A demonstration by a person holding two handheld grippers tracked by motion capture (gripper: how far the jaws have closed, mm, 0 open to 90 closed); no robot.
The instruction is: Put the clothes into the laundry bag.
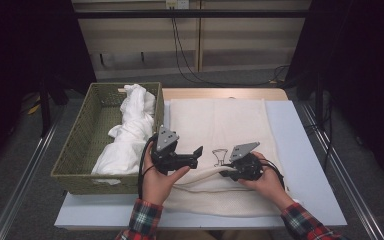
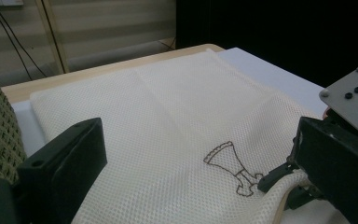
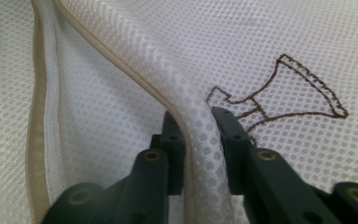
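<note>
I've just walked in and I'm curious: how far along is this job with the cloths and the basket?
One white cloth already lies bundled in the woven basket. In hand: the right gripper has pinched the raised hem of the cream mesh cloth spread on the table, while the left gripper hovers open beside it. Probably left: gathering that cloth and perhaps moving it to the basket.

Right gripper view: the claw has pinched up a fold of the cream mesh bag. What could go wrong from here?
1. The right claw grips only a thin raised fold of the cream mesh laundry bag; pulling may let the fold slip out, or lift one layer only.
2. The left claw stands open above the bag, holding nothing, so the bag may drag across the white table when pulled.
3. The green woven basket with white cloth sits close by on the left; a wide swing could knock it.
</note>
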